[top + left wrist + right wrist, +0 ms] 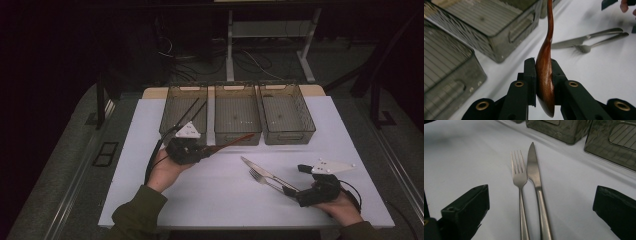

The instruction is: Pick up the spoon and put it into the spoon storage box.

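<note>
My left gripper (204, 151) (544, 75) is shut on the bowl of a brown wooden spoon (231, 142) (545, 72). The spoon's handle points right, toward the front of the middle bin (237, 114). A steel fork (264, 180) (520, 185) and a steel knife (261, 171) (535, 180) lie side by side on the white table (210, 195), tips pointing away from me. My right gripper (295, 181) (541, 207) is open, with its jaws wide on either side of the two handles, low over the table.
Three smoky transparent bins stand in a row at the table's far edge: left bin (184, 110), middle bin, right bin (286, 112). Dark thin sticks lean in the left bin. Desk legs and cables (250, 60) lie on the floor beyond.
</note>
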Demonstrator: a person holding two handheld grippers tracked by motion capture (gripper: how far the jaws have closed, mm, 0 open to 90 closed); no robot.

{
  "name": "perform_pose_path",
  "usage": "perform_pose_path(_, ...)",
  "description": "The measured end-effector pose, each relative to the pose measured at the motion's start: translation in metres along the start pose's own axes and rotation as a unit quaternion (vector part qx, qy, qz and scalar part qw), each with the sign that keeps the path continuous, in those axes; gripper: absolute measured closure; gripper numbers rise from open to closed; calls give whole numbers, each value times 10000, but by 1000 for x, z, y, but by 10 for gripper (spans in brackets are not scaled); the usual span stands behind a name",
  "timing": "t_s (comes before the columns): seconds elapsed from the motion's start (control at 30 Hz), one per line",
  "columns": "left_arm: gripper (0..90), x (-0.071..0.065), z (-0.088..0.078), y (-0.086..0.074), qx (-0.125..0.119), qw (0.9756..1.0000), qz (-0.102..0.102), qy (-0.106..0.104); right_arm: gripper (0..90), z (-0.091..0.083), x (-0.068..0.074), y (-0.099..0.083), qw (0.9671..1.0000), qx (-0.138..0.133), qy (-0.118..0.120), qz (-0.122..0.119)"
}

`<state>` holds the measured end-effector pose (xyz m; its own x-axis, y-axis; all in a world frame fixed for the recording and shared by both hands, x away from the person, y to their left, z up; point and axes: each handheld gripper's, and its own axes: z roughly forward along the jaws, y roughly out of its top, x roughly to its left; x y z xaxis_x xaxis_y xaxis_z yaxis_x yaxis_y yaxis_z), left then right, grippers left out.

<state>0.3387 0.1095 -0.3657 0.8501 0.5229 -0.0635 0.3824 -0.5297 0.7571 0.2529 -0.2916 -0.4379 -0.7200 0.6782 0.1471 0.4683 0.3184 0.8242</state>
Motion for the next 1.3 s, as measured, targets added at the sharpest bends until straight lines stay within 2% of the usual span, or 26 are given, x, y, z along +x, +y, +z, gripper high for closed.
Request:
perform_pose_path(0.27, 791, 15, 4, 24, -105, 9998, 63, 125, 2, 0, 0, 0, 10000, -1, -5, 1)
perform_pose_path(0.43, 790, 24, 8, 39, -160, 9996, 9, 217, 2, 0, 0, 0, 10000, 5, -5, 7)
perform_pose_path(0.47, 790, 28, 9, 42, -123, 9996, 72, 240, 2, 0, 0, 0, 10000, 4, -8, 7)
perform_pose_path(0.53, 790, 32, 12, 48, -193, 9993, -35, 305, 2, 0, 0, 0, 10000, 7, -9, 1)
perform_pose_path(0.67, 790, 45, 21, 58, -169, 9988, -162, 430, 2, 0, 0, 0, 10000, -3, -9, 0)
perform_pose_path(0.9, 789, 64, 44, 70, -87, 9960, -528, 719, 2, 0, 0, 0, 10000, -2, -1, -7)
perform_pose_path(1.07, 787, 71, 64, 76, -7, 9948, -676, 767, 2, 0, 0, 0, 10000, -13, 1, 0)
perform_pose_path(1.2, 786, 75, 79, 78, 241, 9931, -662, 941, 2, -1, 0, 0, 10000, -23, 5, -8)
perform_pose_path(1.23, 786, 76, 82, 78, 240, 9922, -767, 949, 2, -1, 0, 0, 10000, -23, 9, -12)
perform_pose_path(1.3, 786, 77, 88, 78, 321, 9913, -841, 957, 2, -1, 0, 0, 10000, -28, 16, -15)
